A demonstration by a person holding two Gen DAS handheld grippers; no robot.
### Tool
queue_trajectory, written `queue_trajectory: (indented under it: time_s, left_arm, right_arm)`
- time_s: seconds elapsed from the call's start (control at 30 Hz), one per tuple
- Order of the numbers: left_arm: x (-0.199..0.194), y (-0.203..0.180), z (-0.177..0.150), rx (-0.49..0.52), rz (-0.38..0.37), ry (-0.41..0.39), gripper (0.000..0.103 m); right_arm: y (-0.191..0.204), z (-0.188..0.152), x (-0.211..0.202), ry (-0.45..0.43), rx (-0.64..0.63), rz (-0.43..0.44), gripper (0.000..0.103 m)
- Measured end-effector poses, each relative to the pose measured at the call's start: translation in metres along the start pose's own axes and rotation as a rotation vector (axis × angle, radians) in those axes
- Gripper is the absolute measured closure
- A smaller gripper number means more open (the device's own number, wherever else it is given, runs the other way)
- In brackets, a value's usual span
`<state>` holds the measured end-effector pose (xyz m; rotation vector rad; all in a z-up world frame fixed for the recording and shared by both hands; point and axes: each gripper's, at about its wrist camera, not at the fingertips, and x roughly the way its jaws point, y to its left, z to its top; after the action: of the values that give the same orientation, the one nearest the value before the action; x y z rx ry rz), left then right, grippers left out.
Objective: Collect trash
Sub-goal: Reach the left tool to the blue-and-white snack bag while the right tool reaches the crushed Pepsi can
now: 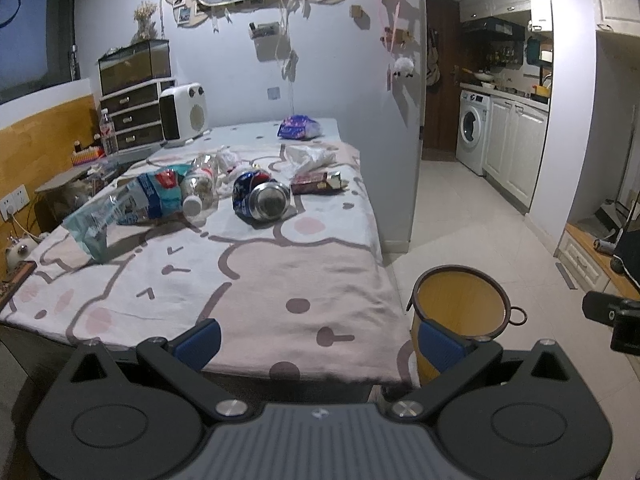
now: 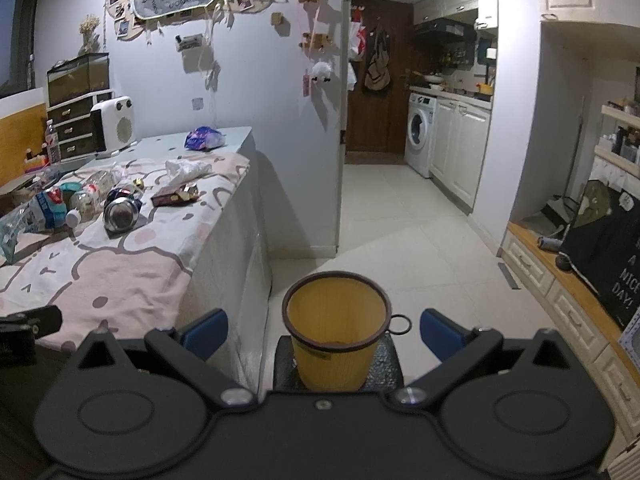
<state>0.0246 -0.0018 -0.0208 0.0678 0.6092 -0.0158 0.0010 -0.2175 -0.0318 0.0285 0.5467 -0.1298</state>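
Note:
Trash lies across the middle of the table (image 1: 240,288): a crushed blue can (image 1: 260,196), a clear plastic bottle (image 1: 198,188), a torn blue-and-white wrapper (image 1: 128,208), a dark red box (image 1: 316,183) and a crumpled white tissue (image 1: 308,156). A yellow bin (image 1: 460,312) with a brown rim stands on the floor right of the table. My left gripper (image 1: 318,338) is open over the table's near edge, well short of the trash. My right gripper (image 2: 324,332) is open just in front of the yellow bin (image 2: 336,332), holding nothing. The can (image 2: 120,210) and box (image 2: 174,196) show at left.
A purple snack bag (image 1: 298,127), a white heater (image 1: 184,112), a drawer unit (image 1: 134,114) and an upright water bottle (image 1: 108,132) stand at the table's far end. A wall (image 1: 360,80) borders the table's right side. Tiled floor (image 2: 420,240) runs toward a washing machine (image 2: 420,132) and cabinets.

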Motion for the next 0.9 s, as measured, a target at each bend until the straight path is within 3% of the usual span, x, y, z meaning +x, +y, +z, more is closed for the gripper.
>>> queue_trajectory:
  time_s: [0.37,0.7,0.9]
  left_arm:
    - [0.049,0.028,0.01,-0.06,0.055,-0.01,0.0]
    - [0.093,0.095,0.032,-0.15,0.187,-0.031,0.0]
    - [0.115,0.135,0.055,-0.155,0.272,-0.066,0.0]
  right_arm:
    - [0.026,0.012,0.054,0.02,-0.007,0.093,0.0]
    - [0.077,0.045,0.101,-0.023,-0.047,0.18,0.0]
    - [0.113,0.068,0.131,-0.042,-0.061,0.216,0.0]
